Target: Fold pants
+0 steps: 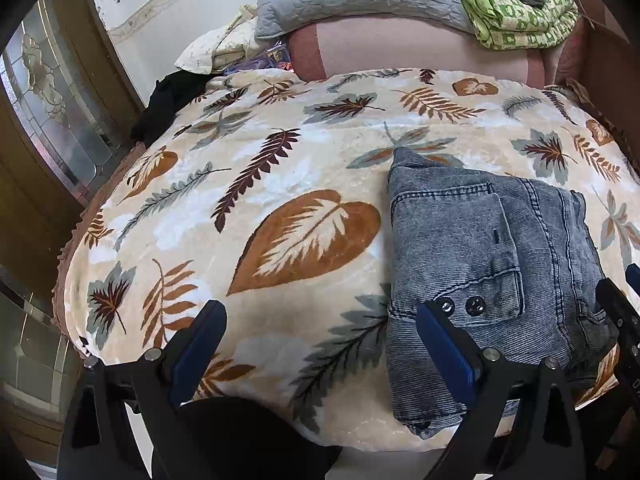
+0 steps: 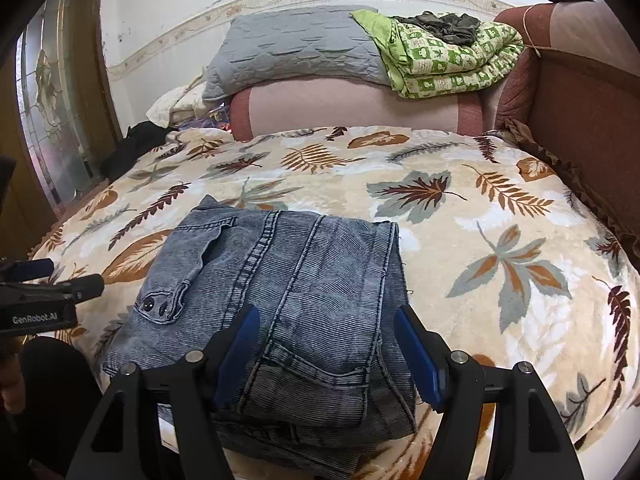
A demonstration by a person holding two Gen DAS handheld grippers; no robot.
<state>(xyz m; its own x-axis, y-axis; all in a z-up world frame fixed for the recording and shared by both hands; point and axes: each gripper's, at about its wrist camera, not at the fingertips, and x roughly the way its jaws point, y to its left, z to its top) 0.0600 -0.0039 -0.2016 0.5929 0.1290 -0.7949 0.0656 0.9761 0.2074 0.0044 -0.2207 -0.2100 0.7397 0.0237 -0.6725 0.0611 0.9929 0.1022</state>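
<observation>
the pants (image 2: 288, 292) are being seen already folded into a compact, layered bundle of grey-blue denim, lying on the leaf-patterned blanket (image 2: 480, 208) near the bed's front edge. judging from the stacked layers and squared outline, most of the folding is being taken as done; what appears to be left is a final tidying or one more fold, though this is only a judgement.

in the right wrist view the bundle's long axis is running from about 6 o'clock to 12 o'clock, with the buttoned pocket flap (image 2: 160, 304) lying toward 9 o'clock and the cut fabric edges toward 3 o'clock.

the right gripper (image 2: 328, 356) is being held wide over the near end of the bundle, the denim lying between its jaws but not being pinched. the left gripper (image 1: 320, 356) is also being held wide, gripping nothing, just at 9 o'clock of the bundle.
</observation>
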